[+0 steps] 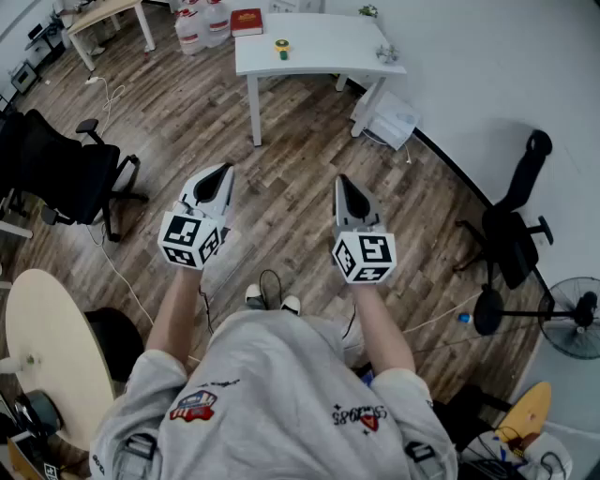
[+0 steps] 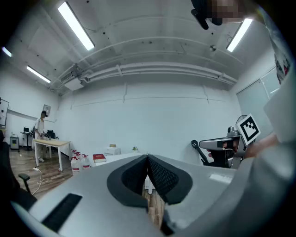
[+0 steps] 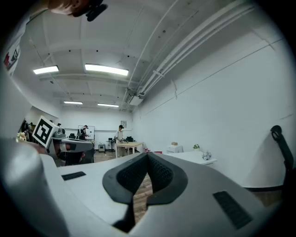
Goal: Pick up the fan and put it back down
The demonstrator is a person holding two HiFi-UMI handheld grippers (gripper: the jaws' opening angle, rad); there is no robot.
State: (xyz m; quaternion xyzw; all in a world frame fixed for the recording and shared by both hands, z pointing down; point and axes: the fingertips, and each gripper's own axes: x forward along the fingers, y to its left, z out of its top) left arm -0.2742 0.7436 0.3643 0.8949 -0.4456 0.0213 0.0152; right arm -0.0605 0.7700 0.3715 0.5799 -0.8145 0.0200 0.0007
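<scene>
A person in a grey sweatshirt (image 1: 281, 394) stands on the wood-plank floor (image 1: 291, 178) of a white-walled workroom, holding both tools out level. The left gripper (image 1: 223, 172) has its jaws pressed together with nothing between them. The right gripper (image 1: 343, 181) is likewise closed tight and empty. The two tools sit side by side, apart from each other.

The fan (image 1: 574, 319), a black pedestal model with a round grille, is on the floor at the near right edge of the room, well apart from both grippers and untouched. Whether it stands fully upright cannot be told from above. A black office chair (image 1: 514, 239) is just beyond it.

At the far side stands a white table (image 1: 323, 52) bearing a small yellow-and-green object (image 1: 282, 47), with a red book (image 1: 247, 21) and water jugs (image 1: 202, 23) behind it. Another black office chair (image 1: 66, 173) is on the left, and a round pale tabletop (image 1: 47, 342) at near left.
</scene>
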